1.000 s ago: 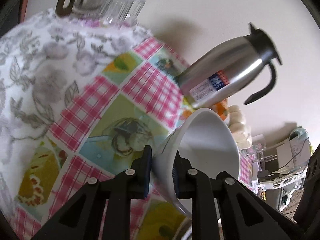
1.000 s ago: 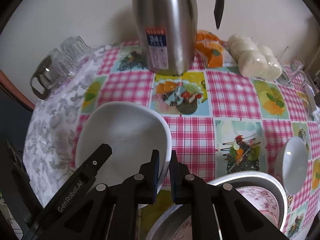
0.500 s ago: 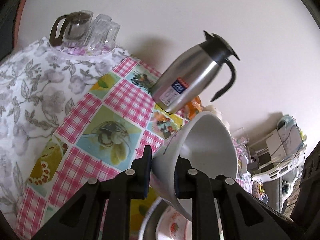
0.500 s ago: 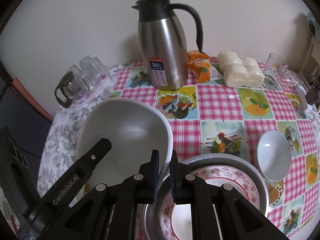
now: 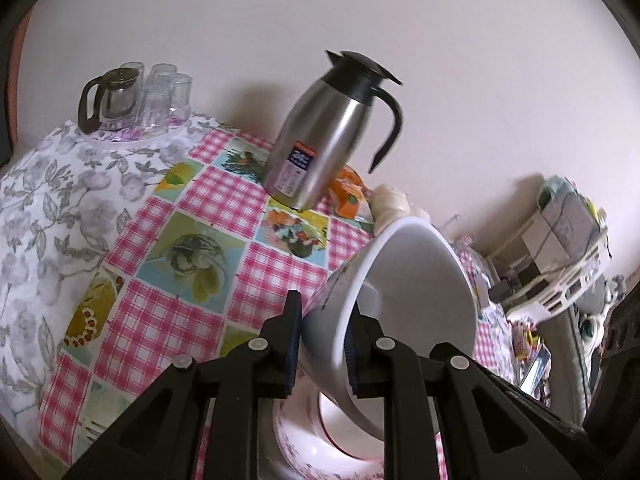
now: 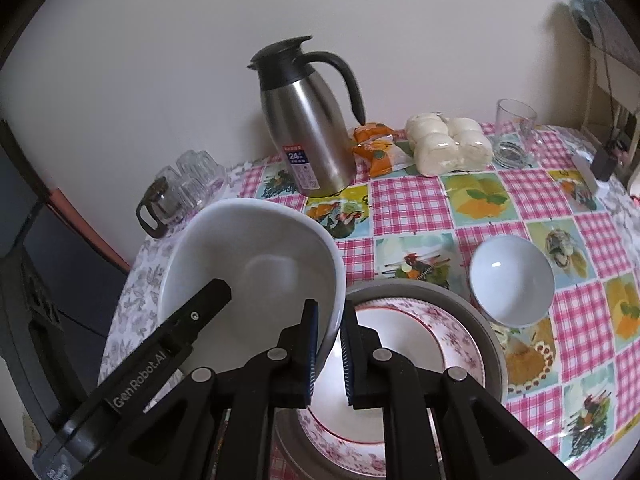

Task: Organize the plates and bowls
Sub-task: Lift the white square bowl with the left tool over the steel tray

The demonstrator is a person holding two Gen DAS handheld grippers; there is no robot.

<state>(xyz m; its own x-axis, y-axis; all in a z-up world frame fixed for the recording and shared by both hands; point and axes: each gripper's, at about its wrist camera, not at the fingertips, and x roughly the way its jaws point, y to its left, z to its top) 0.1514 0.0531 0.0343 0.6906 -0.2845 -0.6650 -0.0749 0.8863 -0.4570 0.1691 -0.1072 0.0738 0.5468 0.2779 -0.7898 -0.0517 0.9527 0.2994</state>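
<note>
A large white bowl (image 6: 256, 272), tilted, hangs up-left of the floral plate (image 6: 432, 328), both grippers clamped on its rim: left gripper (image 5: 320, 344) on one side, right gripper (image 6: 326, 352) on the plate side, nearer

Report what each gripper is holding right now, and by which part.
Both grip the large white bowl by its rim: the left gripper on one side, the right gripper on the opposite side, each with one finger inside the wall and one outside.
</note>
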